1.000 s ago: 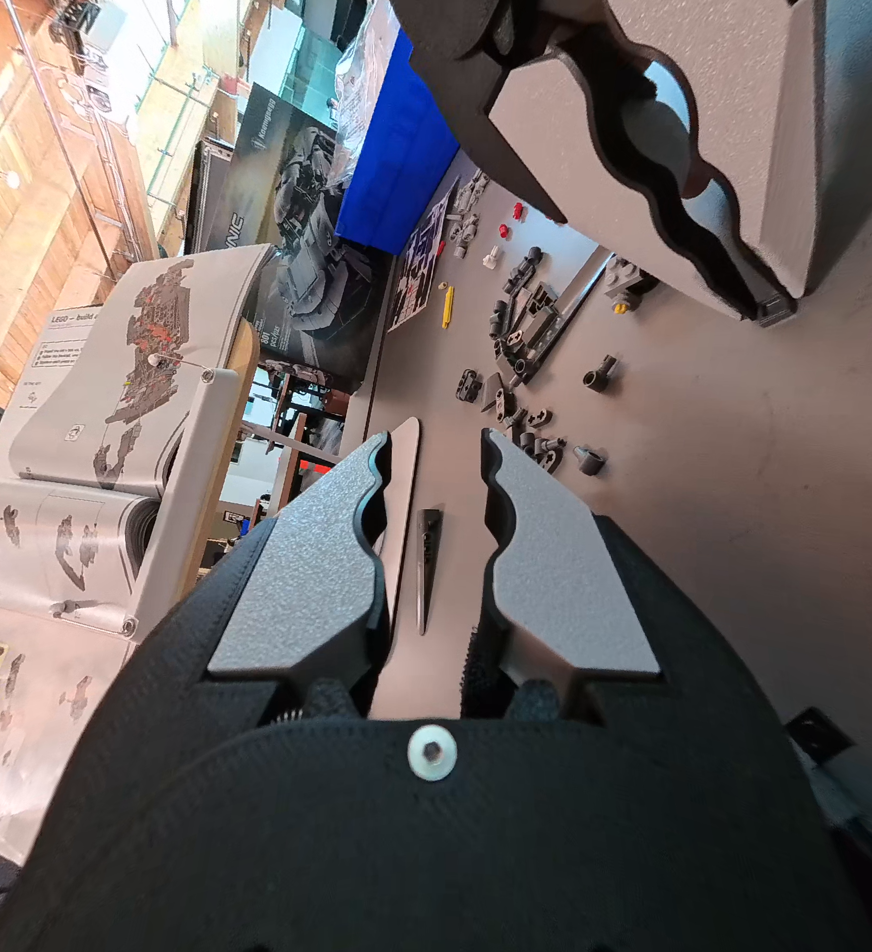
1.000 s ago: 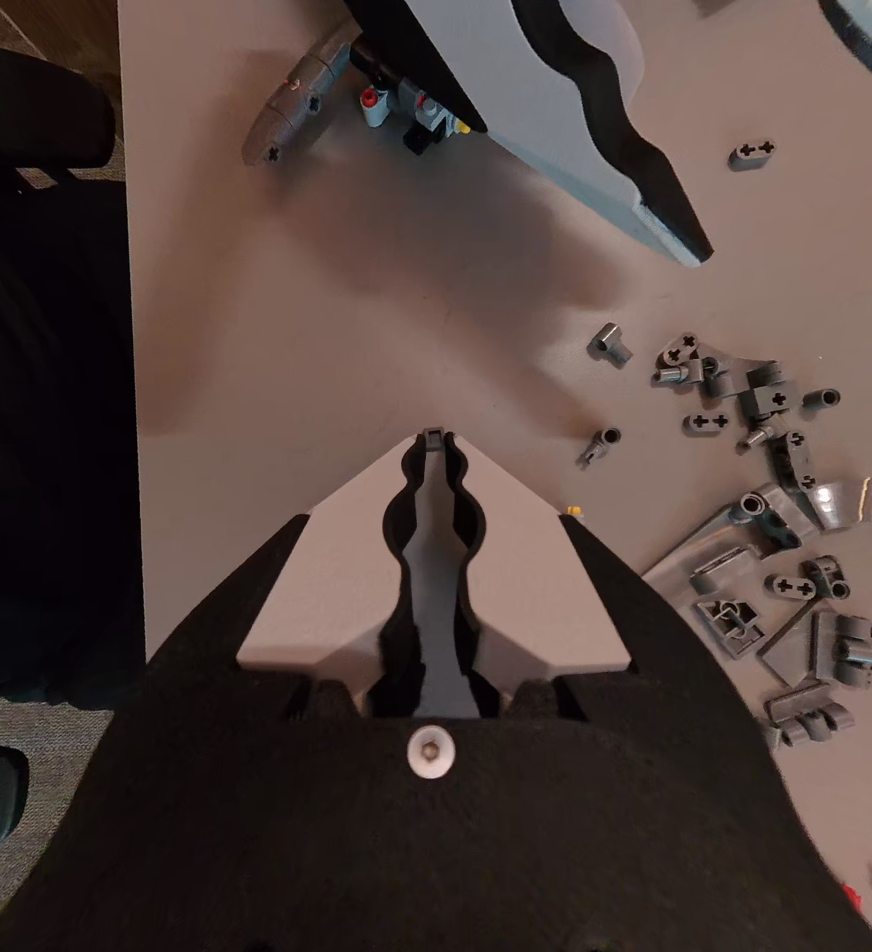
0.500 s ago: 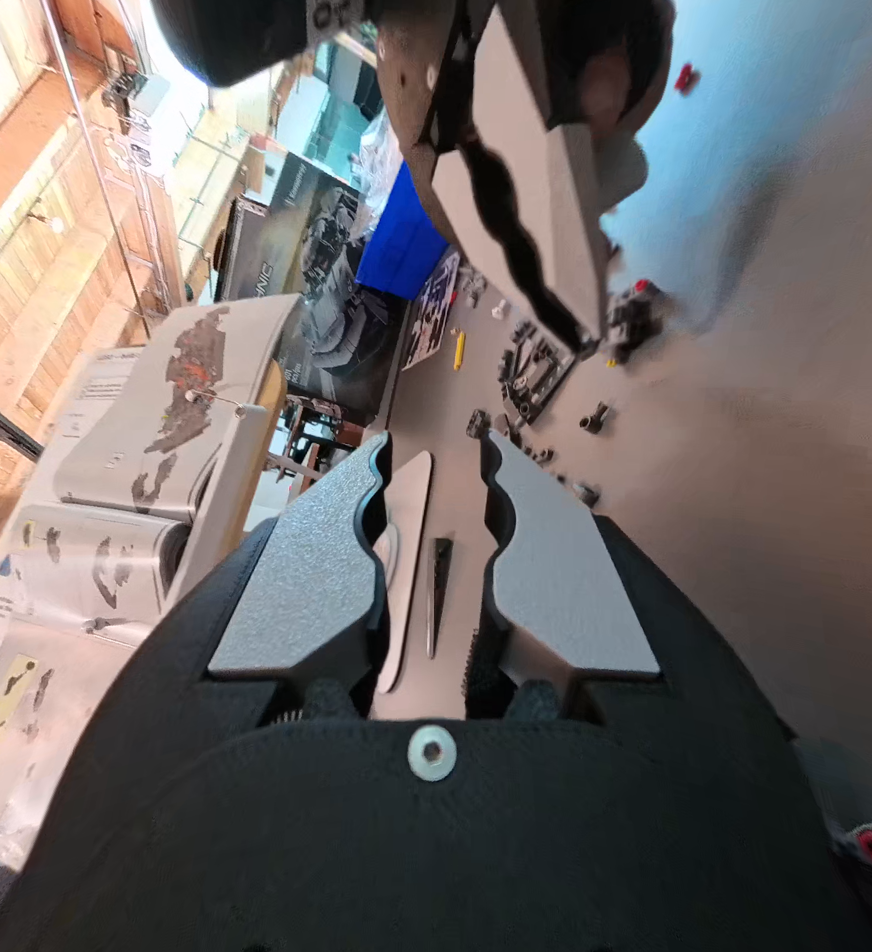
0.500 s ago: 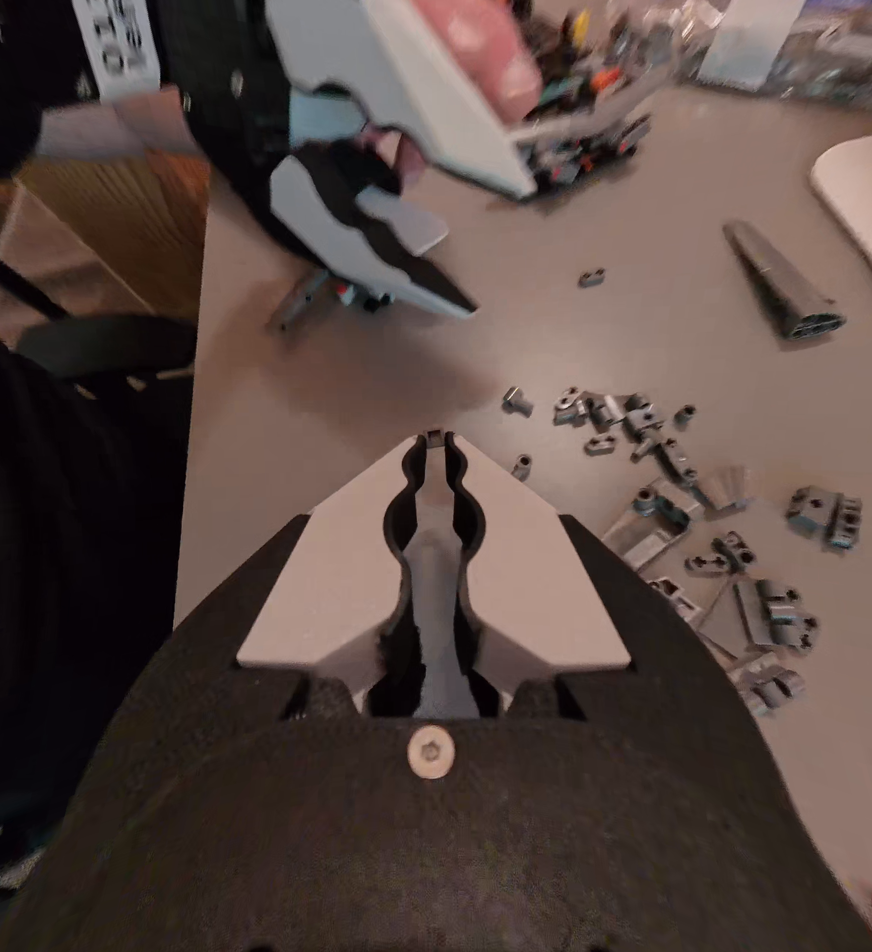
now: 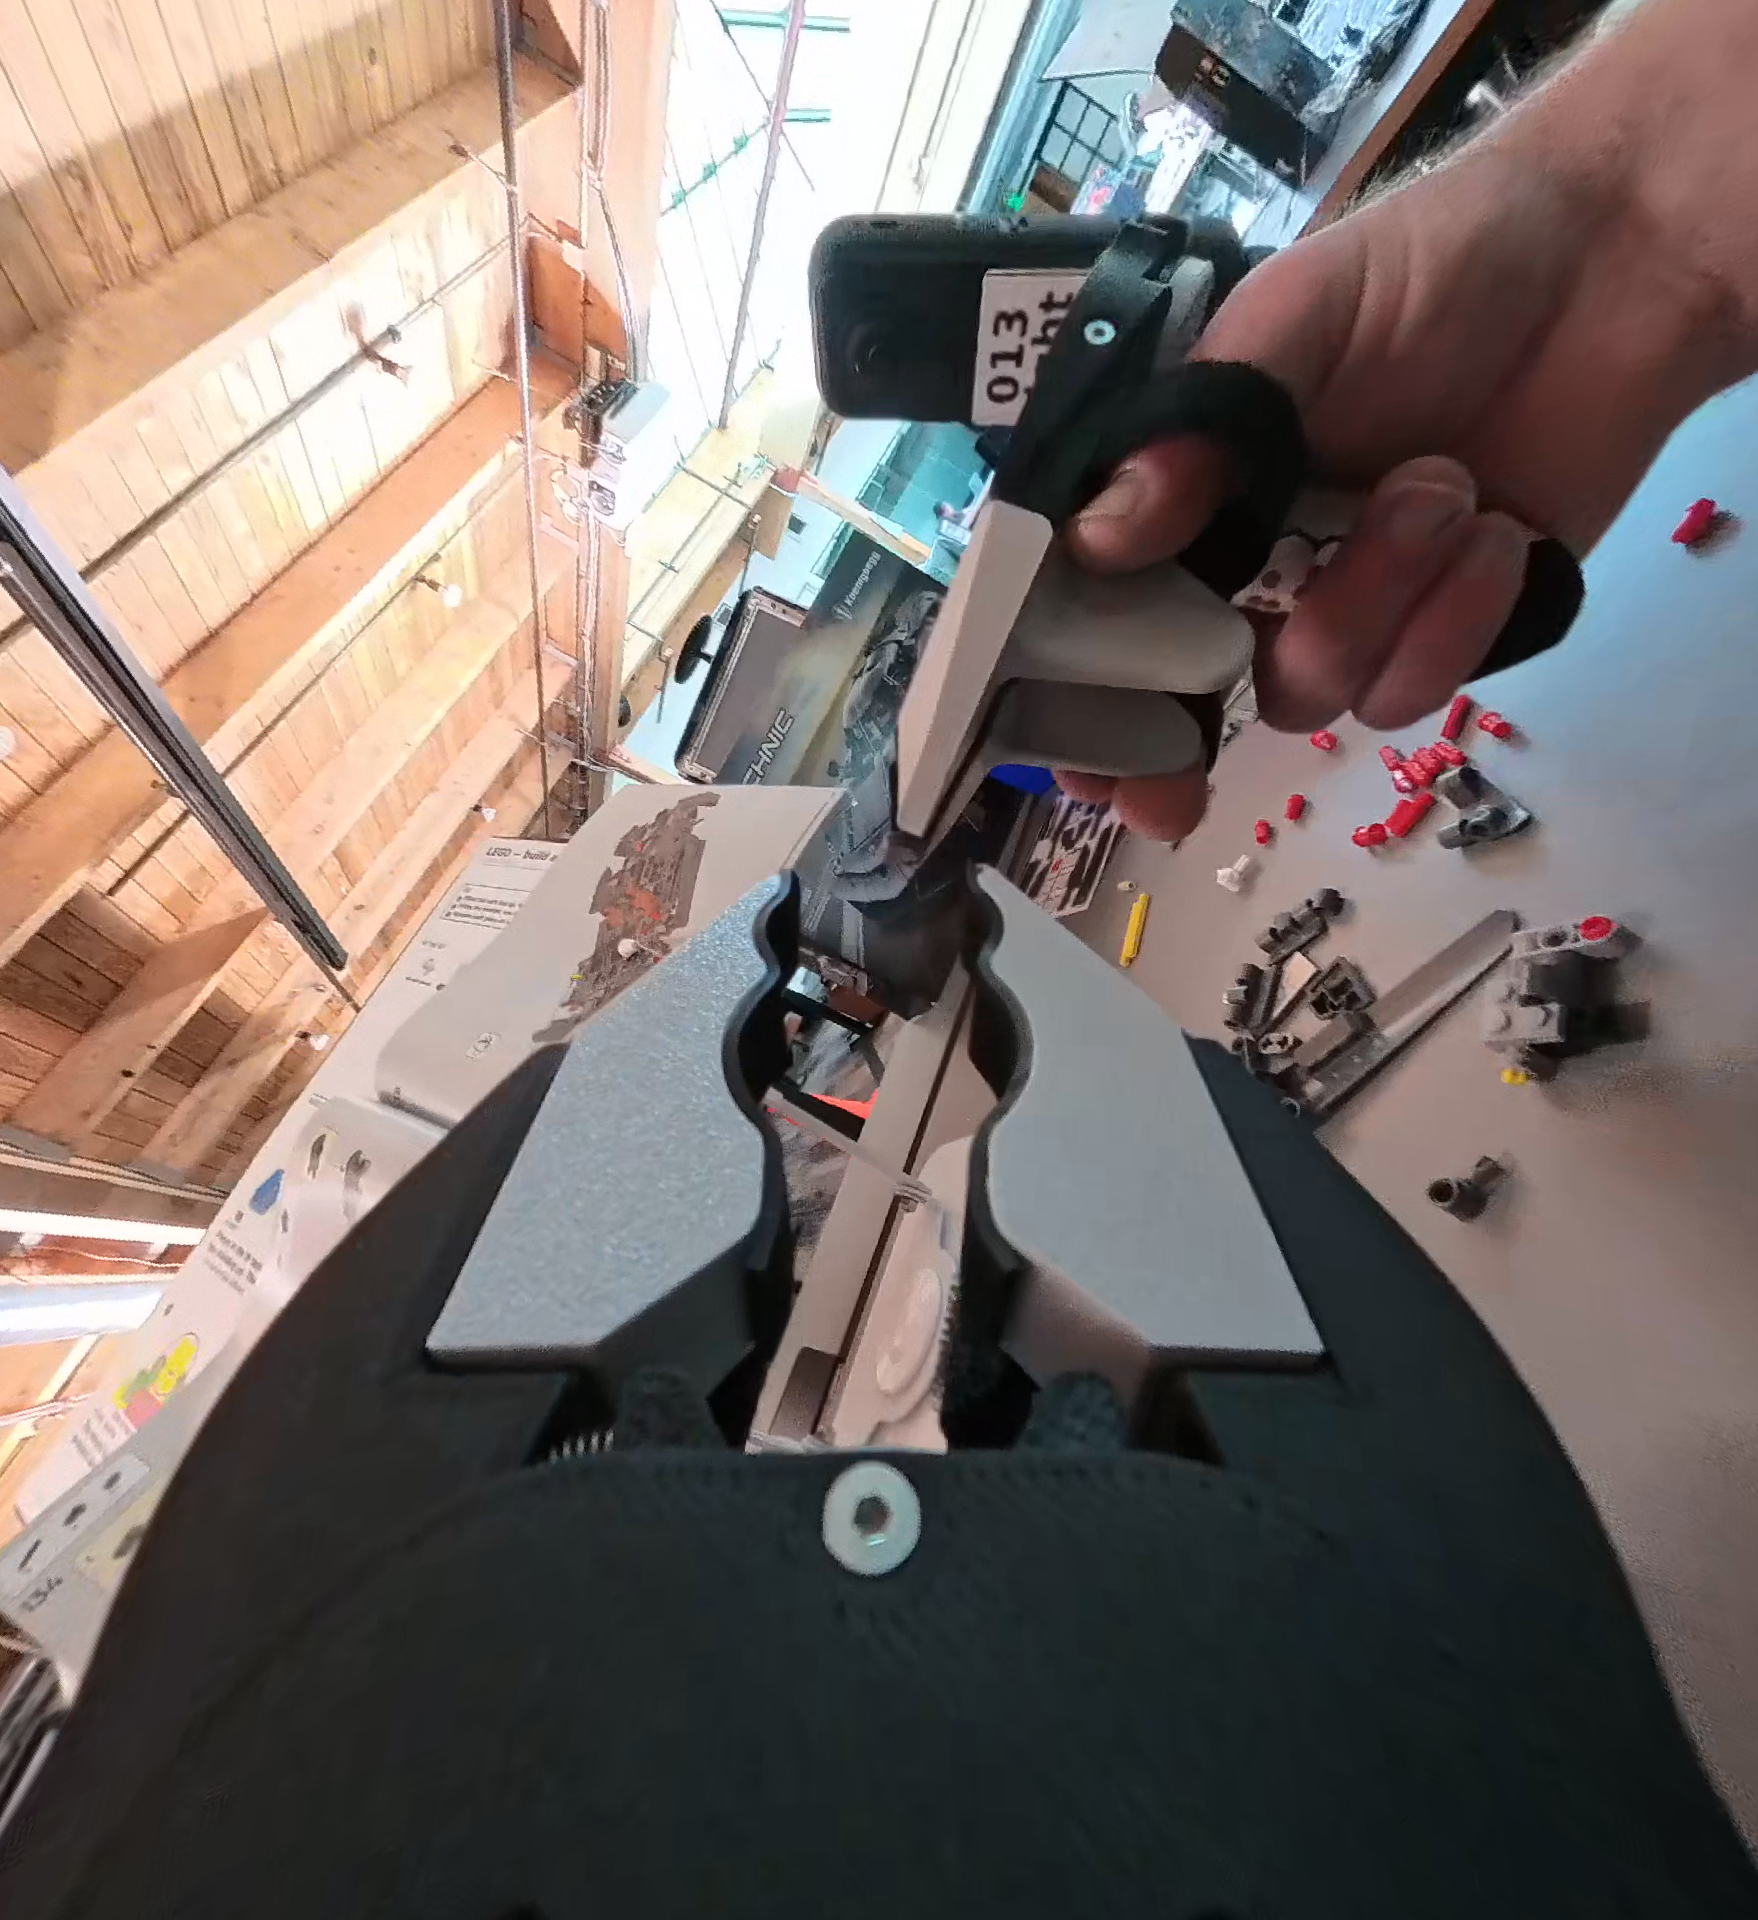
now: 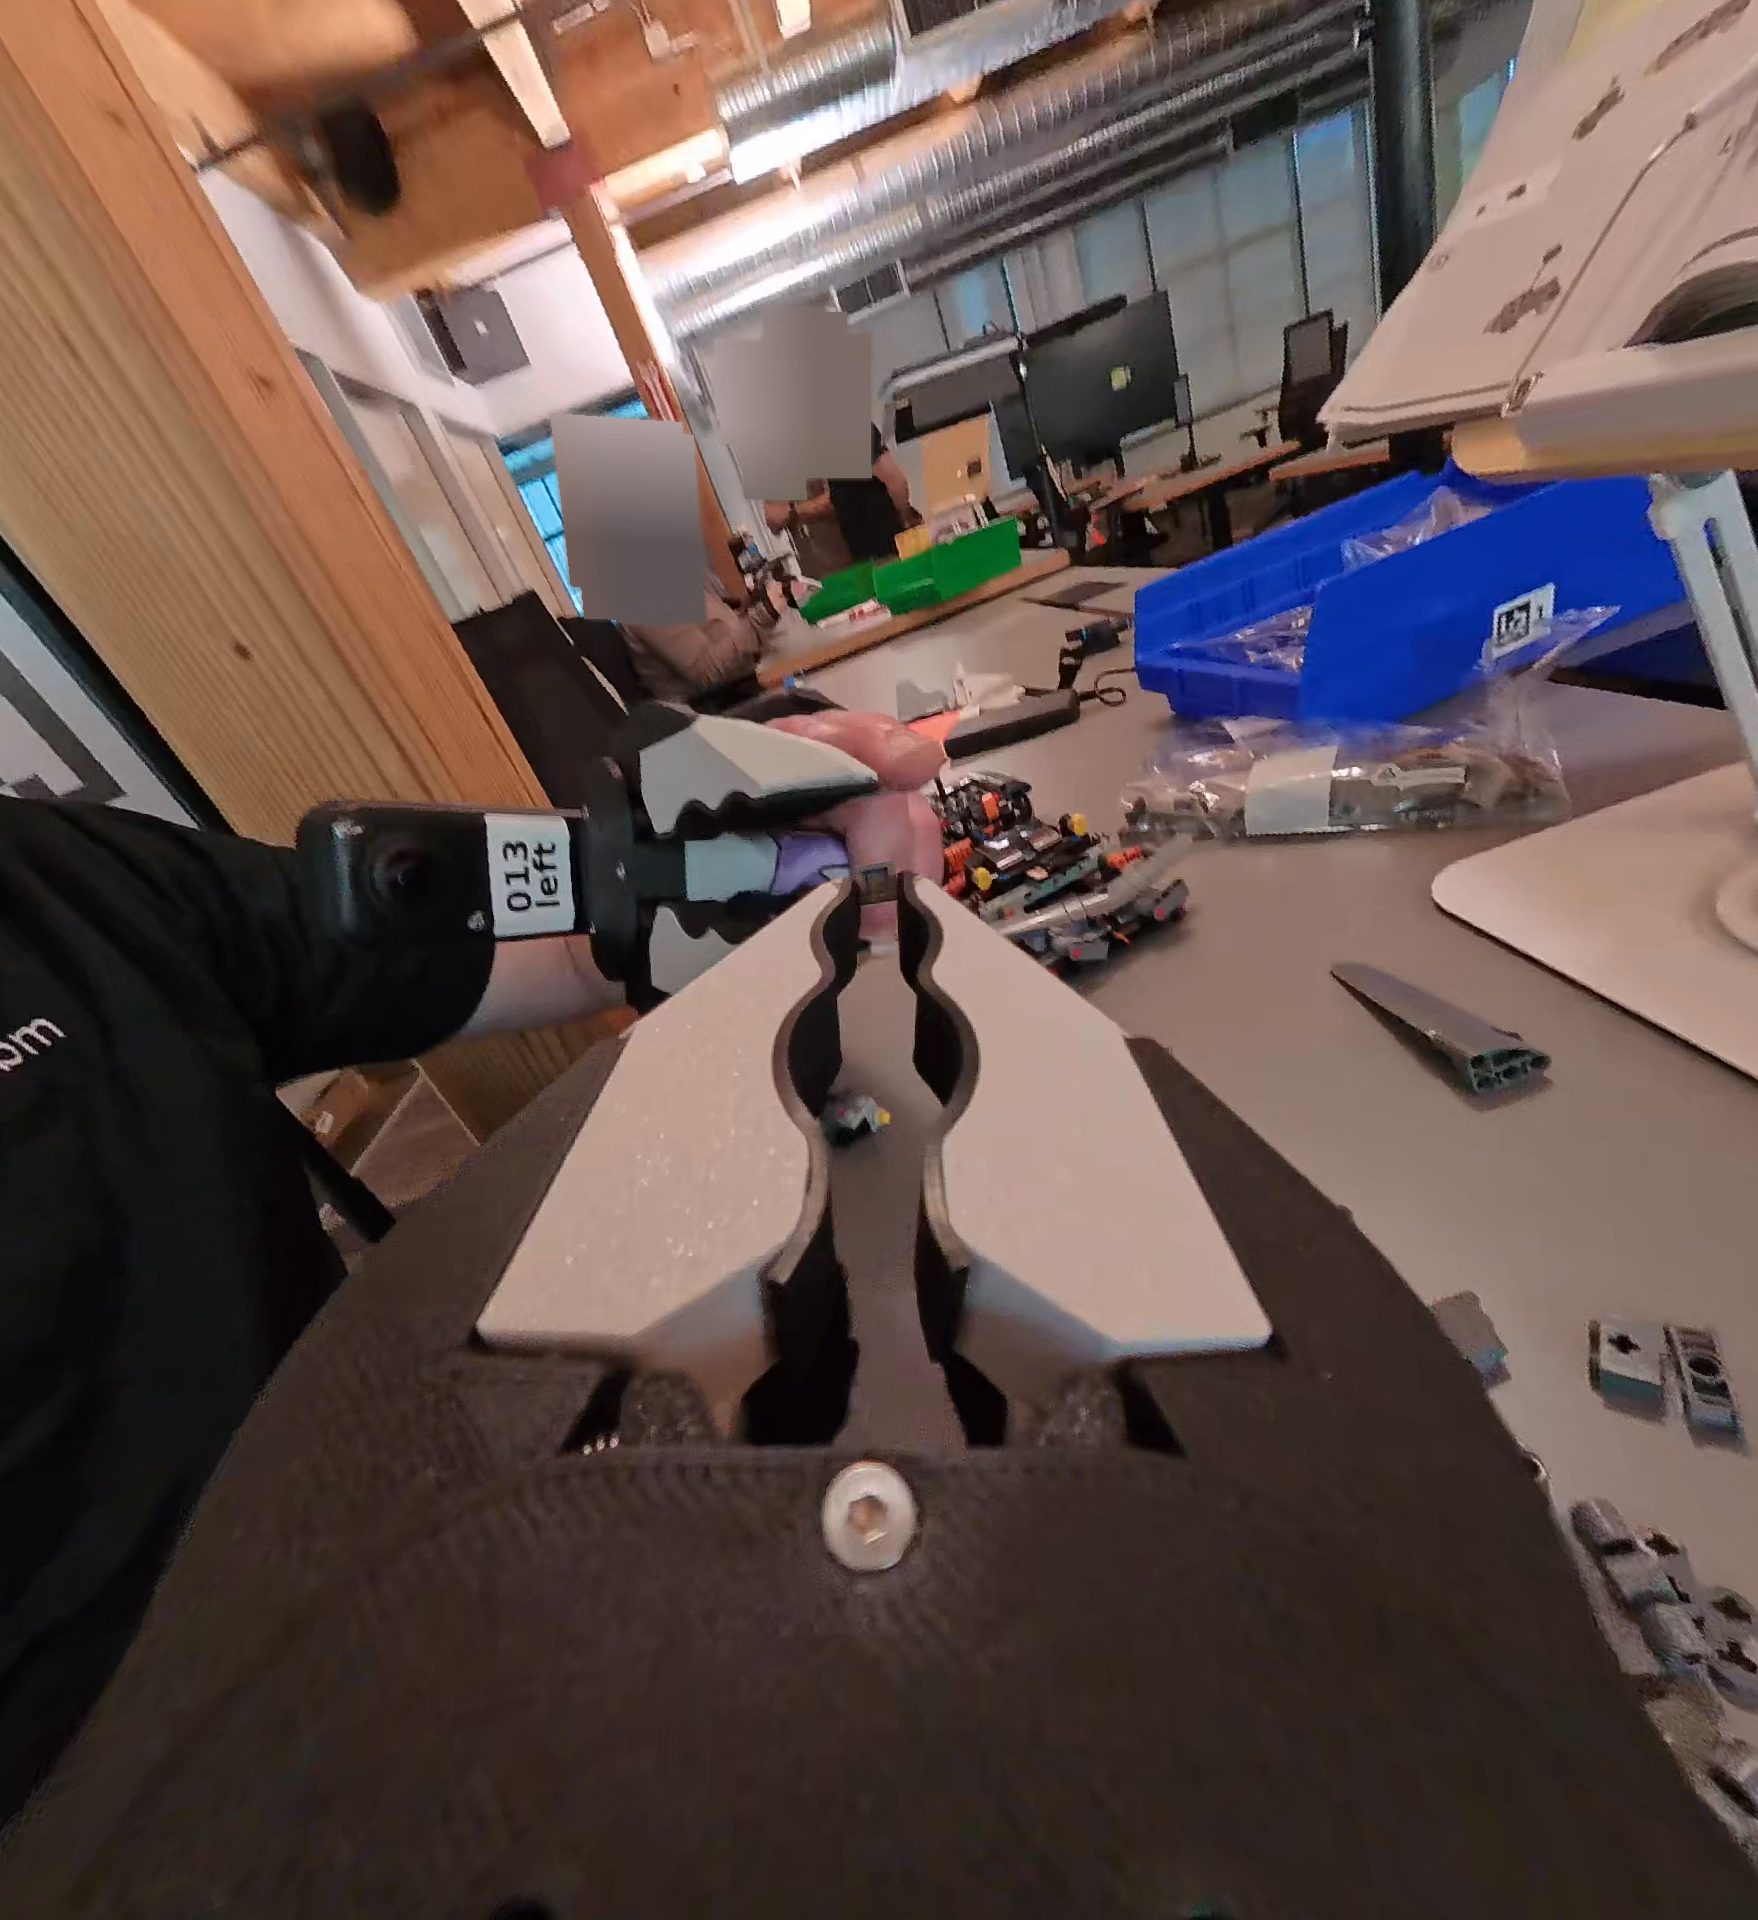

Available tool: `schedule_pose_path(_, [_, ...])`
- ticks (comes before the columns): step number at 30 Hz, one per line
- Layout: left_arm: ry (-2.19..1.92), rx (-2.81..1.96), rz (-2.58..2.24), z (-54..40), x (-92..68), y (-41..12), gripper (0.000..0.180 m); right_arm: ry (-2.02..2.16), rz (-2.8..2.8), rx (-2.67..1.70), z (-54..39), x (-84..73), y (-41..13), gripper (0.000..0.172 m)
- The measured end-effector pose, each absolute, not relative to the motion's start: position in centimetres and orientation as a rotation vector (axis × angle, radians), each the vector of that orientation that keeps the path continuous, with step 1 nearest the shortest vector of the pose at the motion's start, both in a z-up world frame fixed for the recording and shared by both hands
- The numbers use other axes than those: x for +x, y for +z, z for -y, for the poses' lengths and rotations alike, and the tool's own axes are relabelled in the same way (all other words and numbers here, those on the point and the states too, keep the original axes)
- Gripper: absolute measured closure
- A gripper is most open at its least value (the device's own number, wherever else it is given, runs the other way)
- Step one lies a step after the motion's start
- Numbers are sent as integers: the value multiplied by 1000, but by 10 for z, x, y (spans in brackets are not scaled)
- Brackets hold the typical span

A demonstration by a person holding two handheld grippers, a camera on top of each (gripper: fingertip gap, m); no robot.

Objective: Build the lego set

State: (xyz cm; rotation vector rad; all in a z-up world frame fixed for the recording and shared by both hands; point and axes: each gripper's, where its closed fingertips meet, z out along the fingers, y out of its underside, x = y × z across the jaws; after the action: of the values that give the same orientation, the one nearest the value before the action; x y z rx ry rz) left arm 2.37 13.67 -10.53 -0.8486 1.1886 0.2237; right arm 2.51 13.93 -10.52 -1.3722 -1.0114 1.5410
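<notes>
My right gripper (image 6: 877, 886) is shut on a small dark grey brick piece (image 6: 877, 883) pinched at its fingertips. It is held up above the grey table (image 6: 1477, 1195). My left gripper (image 5: 885, 894) is open with nothing between its pads. The two grippers face each other in the air. In the left wrist view the right gripper (image 5: 911, 826), held by a hand (image 5: 1426, 416), points its tip into the left jaws' mouth. In the right wrist view the left gripper (image 6: 844, 821) shows just beyond the held piece, jaws apart.
A part-built dark model (image 6: 1051, 883) and a dark wedge piece (image 6: 1446, 1029) lie ahead. Blue bins (image 6: 1374, 613), a bag of parts (image 6: 1353, 779) and an instruction booklet on a white stand (image 5: 646, 935) stand behind. Loose grey pieces (image 5: 1311, 997) and red pieces (image 5: 1415, 779) lie scattered. The tips of both grippers are at nearly the same place.
Both grippers have risen from the table and turned to face each other. The right one has kept its small grey piece. The left jaws have narrowed a little.
</notes>
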Motion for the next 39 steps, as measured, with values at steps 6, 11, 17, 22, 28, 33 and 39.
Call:
schedule_pose_path(6, [272,-794,-1184,-140,33,-101,160,1589,985,-1341,-139,27,-99,167])
schedule_pose_path(11, [290,-783,-1184,-143,36,-101,165,1613,986,-1337,-140,28,-100,168])
schedule_pose_path(17, [304,-754,-1188,-142,42,-100,171,1629,973,-1325,-140,30,-98,168])
schedule_pose_path(22, [312,-745,-1184,-141,45,-98,173,1650,975,-1316,-138,31,-97,168])
schedule_pose_path(28, [338,-754,-1205,-141,44,-99,175,1631,963,-1324,-139,33,-97,163])
schedule_pose_path(33, [351,-821,-1257,-146,36,-108,175,1427,1034,-1395,-143,47,-110,151])
schedule_pose_path(39, [287,-939,-1527,-144,39,-161,175,946,1403,-1577,-137,72,-185,152])
